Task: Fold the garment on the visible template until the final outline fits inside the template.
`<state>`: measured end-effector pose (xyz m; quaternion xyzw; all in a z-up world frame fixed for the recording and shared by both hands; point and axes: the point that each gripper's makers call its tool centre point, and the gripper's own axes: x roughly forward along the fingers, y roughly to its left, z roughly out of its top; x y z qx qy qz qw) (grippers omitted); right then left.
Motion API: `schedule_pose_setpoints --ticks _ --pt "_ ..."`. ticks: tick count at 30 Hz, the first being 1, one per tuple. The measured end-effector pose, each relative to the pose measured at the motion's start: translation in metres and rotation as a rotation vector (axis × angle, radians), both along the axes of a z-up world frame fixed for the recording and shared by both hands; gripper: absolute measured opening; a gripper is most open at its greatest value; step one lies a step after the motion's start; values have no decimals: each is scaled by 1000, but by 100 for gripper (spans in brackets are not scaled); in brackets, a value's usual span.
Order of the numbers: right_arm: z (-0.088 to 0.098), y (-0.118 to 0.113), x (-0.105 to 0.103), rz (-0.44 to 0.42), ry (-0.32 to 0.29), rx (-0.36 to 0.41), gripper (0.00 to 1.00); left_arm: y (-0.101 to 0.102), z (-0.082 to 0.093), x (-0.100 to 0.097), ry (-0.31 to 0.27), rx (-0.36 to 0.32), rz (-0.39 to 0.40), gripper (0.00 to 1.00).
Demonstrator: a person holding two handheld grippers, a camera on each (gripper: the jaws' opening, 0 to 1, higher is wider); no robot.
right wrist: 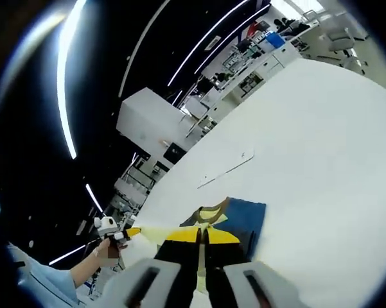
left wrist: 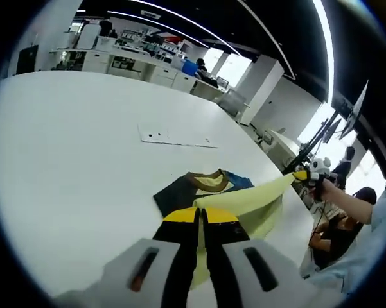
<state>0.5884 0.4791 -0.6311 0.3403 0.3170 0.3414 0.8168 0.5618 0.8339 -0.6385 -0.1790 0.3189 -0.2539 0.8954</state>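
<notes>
Now | left claw (left wrist: 200,221) clamped on pale-yellow cloth garment (left wrist: 257,199) | right claw (right wrist: 201,239) clamped on same garment, stretched above white bench (left wrist: 70,147) | flat white template (left wrist: 176,136) beyond

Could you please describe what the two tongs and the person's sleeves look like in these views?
Each set of tongs, the left tongs and the right tongs, has black jaws with yellow tips rising from pale grey housings with dark slots. The person wears light blue sleeves.
</notes>
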Motion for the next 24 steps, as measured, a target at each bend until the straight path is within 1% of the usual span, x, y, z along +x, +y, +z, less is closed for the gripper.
schedule_pose_setpoints --ticks 2,5,9,12,13,15,18,20,21,24 --pt "1 2 10 -6 -1 -1 0 0 0 9 -1 -5 7 0" --pt "-1 3 23 -10 -8 -26 0 2 -1 19 -5 2 19 0" --pt "-4 5 39 -28 -10 -28 0 4 -6 35 7 -17 63 0" --pt "-12 7 52 -45 3 -31 0 7 -17 44 20 -26 87 0" --pt "-17 5 58 -49 8 -37 0 9 -27 49 39 -29 105 0" --pt "-25 5 66 -56 18 -44 0 11 -38 52 54 -37 118 0" --pt "-32 7 71 -64 32 -50 0 15 -46 59 64 -72 162 0" --pt "-36 8 74 -69 40 -48 0 16 -50 62 65 -78 174 0" --pt "-39 9 79 -71 46 -51 0 16 -54 64 73 -88 183 0" --pt "-46 9 82 -71 54 -68 0 16 -62 68 92 -85 186 0"
